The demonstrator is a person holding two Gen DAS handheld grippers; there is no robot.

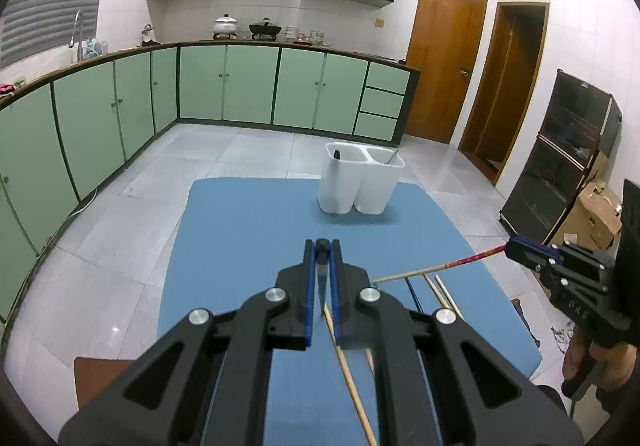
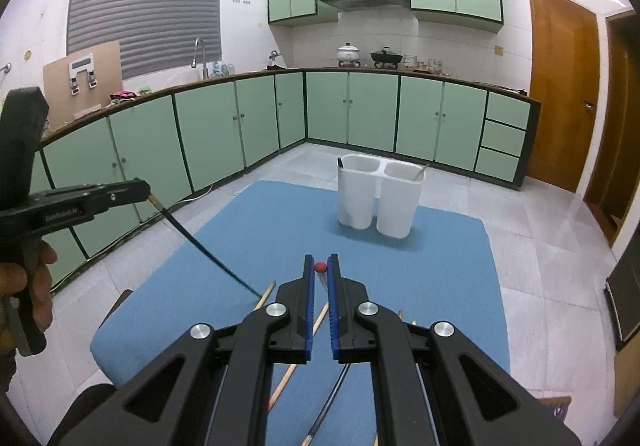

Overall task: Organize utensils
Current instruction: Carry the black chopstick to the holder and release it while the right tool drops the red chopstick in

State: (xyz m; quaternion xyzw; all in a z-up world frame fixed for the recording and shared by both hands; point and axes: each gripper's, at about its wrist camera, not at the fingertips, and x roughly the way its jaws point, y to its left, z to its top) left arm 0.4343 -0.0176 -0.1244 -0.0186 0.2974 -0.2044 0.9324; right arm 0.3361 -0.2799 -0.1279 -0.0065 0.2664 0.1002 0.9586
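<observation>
A white two-compartment utensil holder stands at the far side of the blue mat. A dark utensil tip shows in its left compartment, a thin one in its right. My left gripper is shut on a dark blue chopstick, held above the mat. My right gripper is shut on a red-ended chopstick, also lifted. Several loose chopsticks lie on the near part of the mat.
Green kitchen cabinets run along the left and far walls, with pots on the counter. Wooden doors stand at right. A dark glass cabinet and cardboard boxes sit at far right.
</observation>
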